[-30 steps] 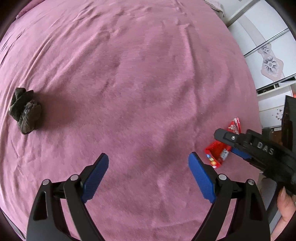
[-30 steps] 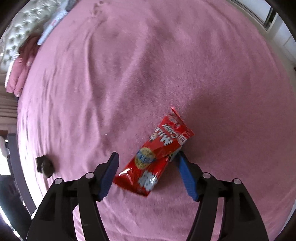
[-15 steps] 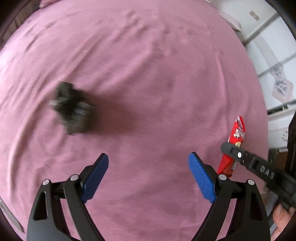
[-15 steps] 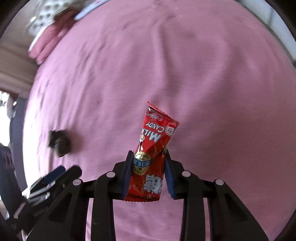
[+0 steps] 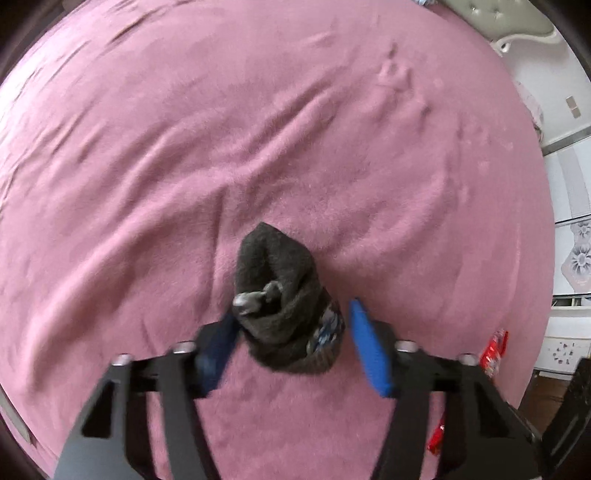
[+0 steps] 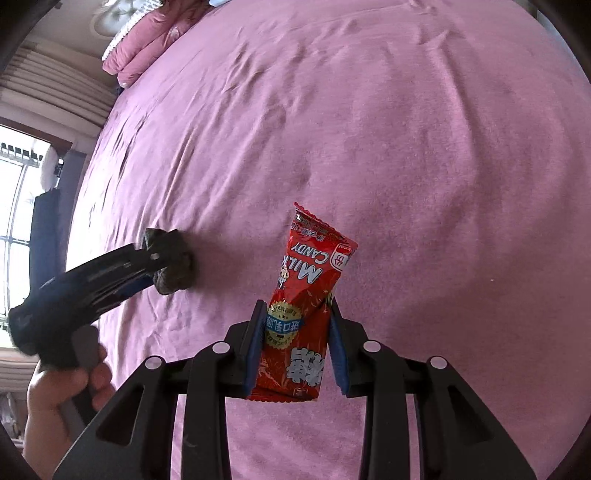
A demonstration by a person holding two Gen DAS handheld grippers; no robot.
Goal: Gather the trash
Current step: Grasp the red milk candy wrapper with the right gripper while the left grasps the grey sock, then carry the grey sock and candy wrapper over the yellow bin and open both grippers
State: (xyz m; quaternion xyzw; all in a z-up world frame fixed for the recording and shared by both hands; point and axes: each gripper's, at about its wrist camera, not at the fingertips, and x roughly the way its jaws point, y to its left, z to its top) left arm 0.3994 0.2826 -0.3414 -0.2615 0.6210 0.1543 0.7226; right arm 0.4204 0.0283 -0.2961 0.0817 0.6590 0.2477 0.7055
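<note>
A dark grey balled-up sock (image 5: 284, 302) lies on the pink bedspread (image 5: 258, 129). My left gripper (image 5: 291, 350) straddles it, jaws partly closed; its left pad touches the sock and the right pad stands just off it. The sock (image 6: 173, 262) and the left gripper (image 6: 155, 267) also show in the right wrist view. My right gripper (image 6: 297, 347) is shut on a red milk candy wrapper (image 6: 303, 302) and holds it upright above the bed. The wrapper's edge (image 5: 495, 350) shows at the right of the left wrist view.
Pink pillows (image 6: 147, 48) and a tufted headboard (image 5: 498, 18) lie at the bed's far end. White cabinets (image 5: 569, 221) stand to the right of the bed. A window (image 6: 14, 206) is on the left. A hand (image 6: 59, 398) holds the left gripper.
My left gripper has moved onto the sock and its jaws have narrowed around it. My right gripper closed on the candy wrapper and lifted it off the bed.
</note>
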